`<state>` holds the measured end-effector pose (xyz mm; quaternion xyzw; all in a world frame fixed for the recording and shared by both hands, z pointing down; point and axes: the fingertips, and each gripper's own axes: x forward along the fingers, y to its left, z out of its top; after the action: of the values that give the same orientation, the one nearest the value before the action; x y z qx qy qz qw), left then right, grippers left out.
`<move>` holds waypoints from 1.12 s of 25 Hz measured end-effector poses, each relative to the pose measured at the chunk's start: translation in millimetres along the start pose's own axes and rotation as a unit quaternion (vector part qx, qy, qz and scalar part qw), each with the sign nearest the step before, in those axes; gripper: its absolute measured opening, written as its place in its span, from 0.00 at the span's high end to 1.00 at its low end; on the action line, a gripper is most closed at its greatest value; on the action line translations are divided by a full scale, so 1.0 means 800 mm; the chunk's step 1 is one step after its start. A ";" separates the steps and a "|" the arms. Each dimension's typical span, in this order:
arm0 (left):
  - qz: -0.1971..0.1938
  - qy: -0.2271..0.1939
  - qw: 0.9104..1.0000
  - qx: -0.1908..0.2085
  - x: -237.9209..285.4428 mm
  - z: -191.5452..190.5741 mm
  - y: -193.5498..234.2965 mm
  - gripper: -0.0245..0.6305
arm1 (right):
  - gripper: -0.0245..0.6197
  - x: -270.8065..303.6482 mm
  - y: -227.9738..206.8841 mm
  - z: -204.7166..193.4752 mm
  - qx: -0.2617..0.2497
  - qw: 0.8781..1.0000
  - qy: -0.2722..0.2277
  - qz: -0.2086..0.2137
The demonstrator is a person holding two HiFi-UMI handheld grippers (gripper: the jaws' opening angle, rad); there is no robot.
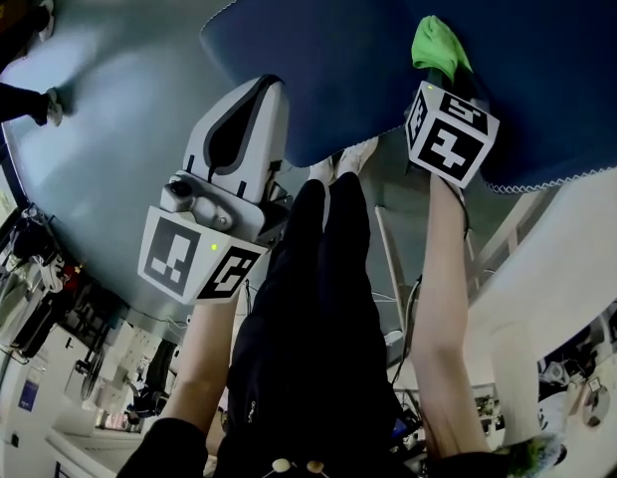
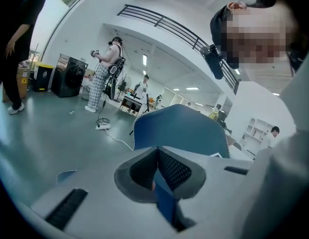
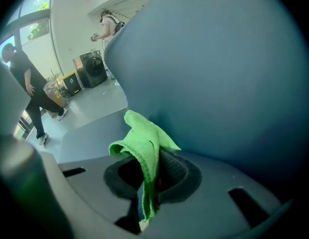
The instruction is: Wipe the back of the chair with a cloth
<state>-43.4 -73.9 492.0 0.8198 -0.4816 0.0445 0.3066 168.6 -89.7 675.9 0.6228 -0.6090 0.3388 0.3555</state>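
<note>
The blue chair back fills the top of the head view. My right gripper is shut on a bright green cloth and presses it against the chair's surface. In the right gripper view the green cloth hangs from my shut right gripper, right up against the blue chair back. My left gripper sits at the chair's left edge. In the left gripper view my left gripper is pinched on a blue strip of that edge, and the chair back rises beyond.
The person's dark trousers and white shoes stand under the chair. A white table is at the right. On the grey floor lies a cable with a power strip. Other people and black machines stand further off.
</note>
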 end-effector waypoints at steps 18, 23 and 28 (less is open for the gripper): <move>-0.006 0.022 1.000 0.003 0.011 -0.021 0.011 0.95 | 0.88 0.068 0.014 -0.059 0.001 0.998 0.059 0.007; -0.003 0.029 1.000 0.005 0.004 -0.037 0.009 0.95 | 0.88 0.080 0.009 -0.087 0.002 0.997 0.076 0.008; 0.001 0.028 1.000 0.003 0.001 -0.019 0.030 0.95 | 0.88 0.084 0.024 -0.069 -0.007 0.998 0.069 0.004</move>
<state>-59.2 -74.2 515.4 0.8186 -0.4739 0.0692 0.3170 152.3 -77.3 763.0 0.5927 -0.5882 0.3782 0.3996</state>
